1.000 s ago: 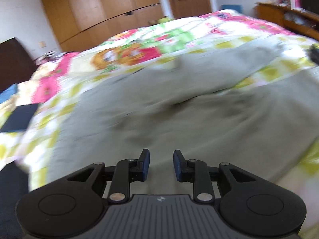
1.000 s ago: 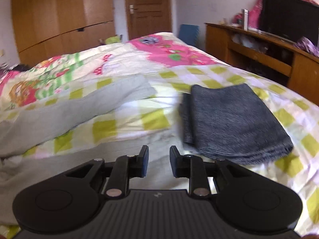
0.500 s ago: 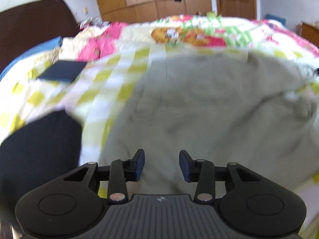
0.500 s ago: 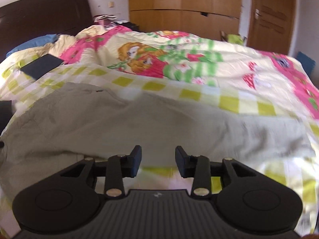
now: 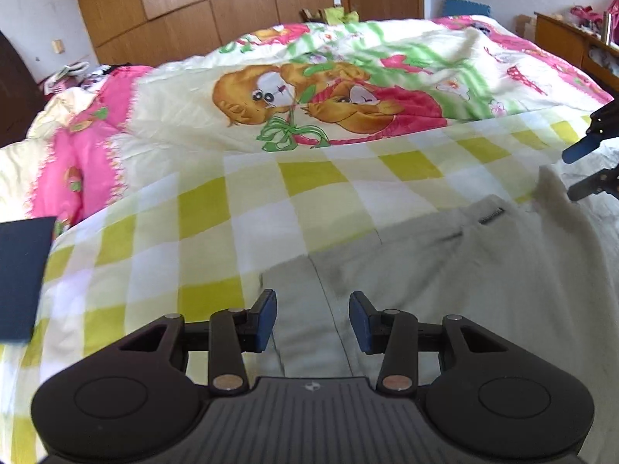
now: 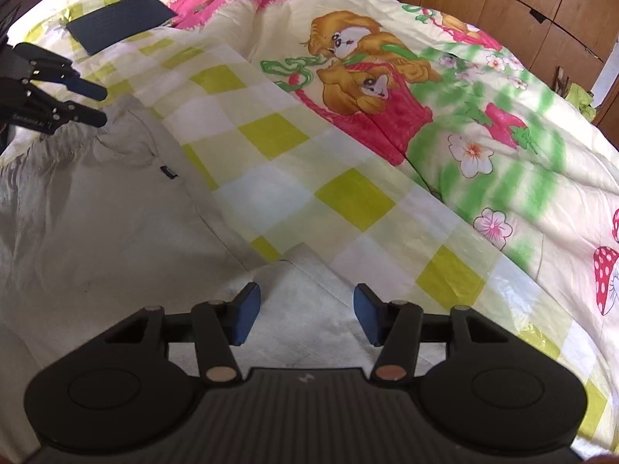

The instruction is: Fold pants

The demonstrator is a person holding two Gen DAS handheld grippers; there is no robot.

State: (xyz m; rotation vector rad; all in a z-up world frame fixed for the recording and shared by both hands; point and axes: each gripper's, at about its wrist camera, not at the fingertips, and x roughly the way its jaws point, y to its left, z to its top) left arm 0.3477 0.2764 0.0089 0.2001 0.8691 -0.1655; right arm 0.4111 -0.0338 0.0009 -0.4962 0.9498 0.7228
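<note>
I hold my left gripper [image 5: 312, 319] and right gripper [image 6: 305, 315] low over the pants [image 5: 445, 270], both spread wide, gripping nothing.

Matt, pale grey-beige woven cloth pants [image 5: 445, 270] lie creased on a smooth yellow-and-white checked cotton sheet [image 5: 240, 208]; beyond, a faintly glossy cartoon-print quilt [image 6: 445, 89] and satin-finished brown wooden wardrobe doors [image 5: 193, 4].
</note>
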